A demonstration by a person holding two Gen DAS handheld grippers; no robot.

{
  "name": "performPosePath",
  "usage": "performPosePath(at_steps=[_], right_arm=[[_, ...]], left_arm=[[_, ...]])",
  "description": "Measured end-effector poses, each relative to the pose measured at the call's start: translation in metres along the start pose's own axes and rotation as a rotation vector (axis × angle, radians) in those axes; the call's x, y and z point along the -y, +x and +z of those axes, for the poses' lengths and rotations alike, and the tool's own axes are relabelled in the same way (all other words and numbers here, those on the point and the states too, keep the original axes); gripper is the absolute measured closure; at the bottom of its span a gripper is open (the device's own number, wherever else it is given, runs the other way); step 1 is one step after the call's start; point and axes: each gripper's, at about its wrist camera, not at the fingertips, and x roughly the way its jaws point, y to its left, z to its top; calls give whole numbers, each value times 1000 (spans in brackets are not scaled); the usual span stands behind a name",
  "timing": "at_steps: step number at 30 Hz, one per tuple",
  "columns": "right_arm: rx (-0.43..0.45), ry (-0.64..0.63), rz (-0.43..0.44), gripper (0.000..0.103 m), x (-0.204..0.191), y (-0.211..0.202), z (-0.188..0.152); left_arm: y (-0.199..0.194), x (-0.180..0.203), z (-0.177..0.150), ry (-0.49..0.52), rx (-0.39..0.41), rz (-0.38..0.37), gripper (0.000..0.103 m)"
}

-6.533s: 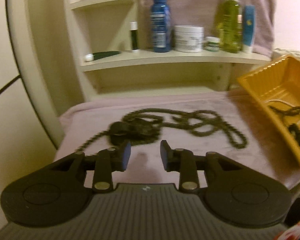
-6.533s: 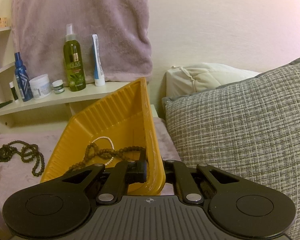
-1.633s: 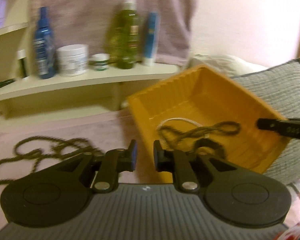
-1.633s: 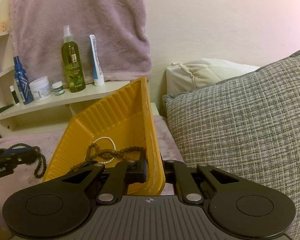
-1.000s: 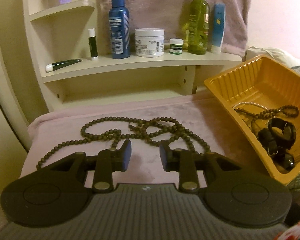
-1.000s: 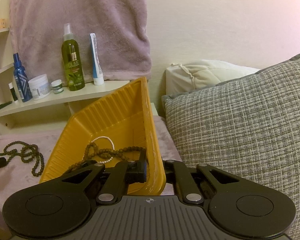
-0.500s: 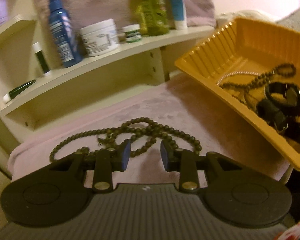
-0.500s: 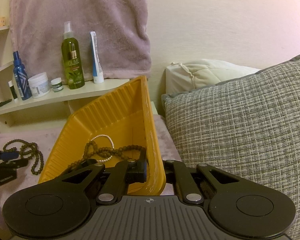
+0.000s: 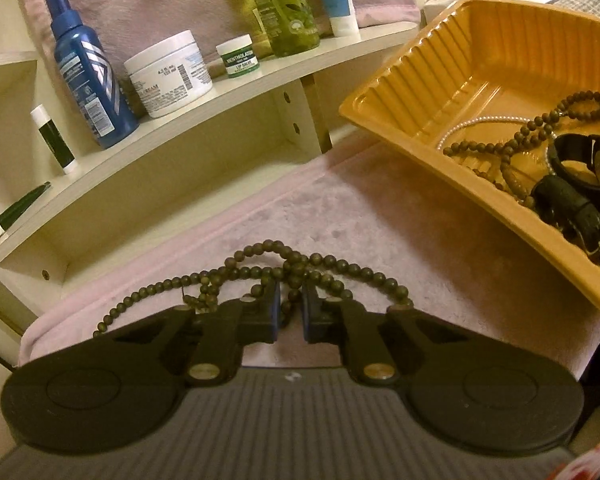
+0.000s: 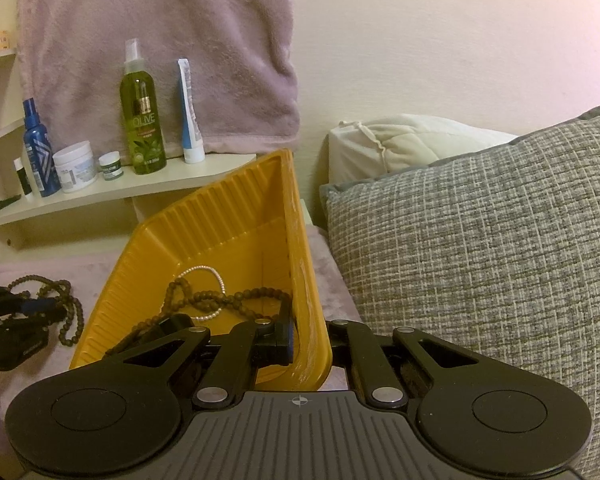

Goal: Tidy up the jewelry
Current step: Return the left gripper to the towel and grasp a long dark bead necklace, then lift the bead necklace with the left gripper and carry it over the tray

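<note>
A long dark bead necklace [image 9: 260,272] lies bunched on the pink cloth [image 9: 380,208]. My left gripper [image 9: 291,312] is low over it, jaws narrowed around a few strands at its middle. The yellow tray [image 9: 440,76] at the right holds a shorter bead strand [image 9: 540,128], a white pearl bracelet [image 9: 480,122] and black watches [image 9: 580,184]. My right gripper [image 10: 310,342] is shut on the tray's near wall [image 10: 308,300] and holds the tray tilted. The necklace [image 10: 56,296] and left gripper [image 10: 16,320] show at the far left of the right wrist view.
A cream shelf [image 9: 180,128] behind the cloth carries a blue bottle [image 9: 84,72], a white jar [image 9: 168,76], a small green-labelled jar [image 9: 242,56], a green bottle [image 10: 142,120] and a tube [image 10: 188,116]. A grey pillow [image 10: 480,260] lies right of the tray.
My left gripper swung back from the tray, dropped onto the necklace, and its jaws have narrowed around the beads. The right gripper and tray have held still.
</note>
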Motion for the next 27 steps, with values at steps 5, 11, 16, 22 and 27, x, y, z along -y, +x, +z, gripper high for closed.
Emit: performPosePath(at_steps=[5, 11, 16, 22, 27], right_arm=[[1, -1, 2, 96, 0, 0, 1], [5, -6, 7, 96, -2, 0, 3], [7, -9, 8, 96, -4, 0, 3], [8, -8, 7, 96, -4, 0, 4], [7, -10, 9, 96, -4, -1, 5]], left_arm=[[-12, -5, 1, -33, 23, -7, 97], [-37, -24, 6, -97, 63, 5, 97], [-56, -43, 12, -141, 98, 15, 97], [-76, -58, 19, -159, 130, 40, 97], [-82, -63, 24, -175, 139, 34, 97]])
